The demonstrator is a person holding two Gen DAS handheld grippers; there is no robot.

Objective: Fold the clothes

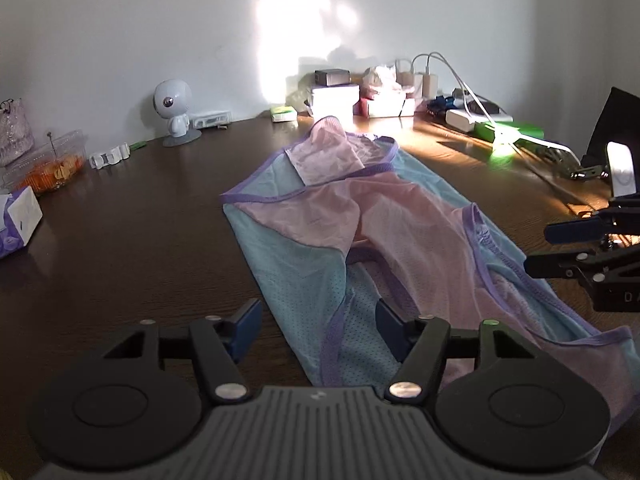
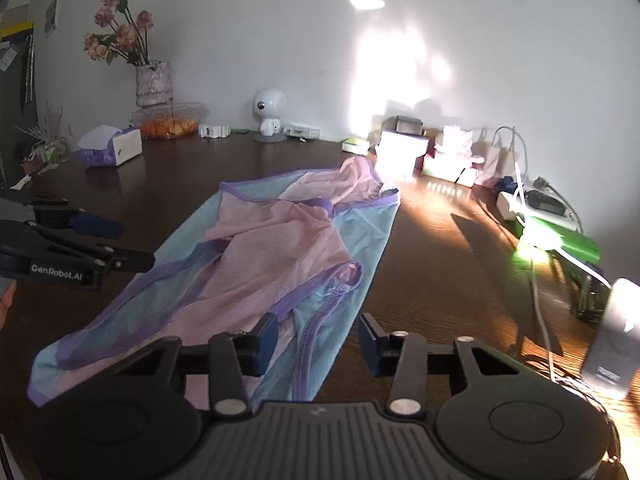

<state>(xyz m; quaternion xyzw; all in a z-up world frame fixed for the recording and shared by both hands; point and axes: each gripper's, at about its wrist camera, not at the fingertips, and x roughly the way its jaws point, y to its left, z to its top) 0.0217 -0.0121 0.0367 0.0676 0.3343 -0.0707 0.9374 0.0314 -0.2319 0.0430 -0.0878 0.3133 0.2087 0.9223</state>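
Left gripper [image 1: 318, 330] hangs low over the near hem of the garment [image 1: 360, 216], jaws spread and holding nothing, the blue mesh edge lying between and just ahead of its fingers; right gripper [image 2: 318, 346] also parted and empty, at the near right corner of the same hem. The garment, pink and blue mesh with purple trim, lies roughly flat on the dark table [image 1: 120, 220], its long axis running straight away from both grippers toward the boxes [image 1: 334, 98] at the wall. Judgement: both sit about equally near the hem.
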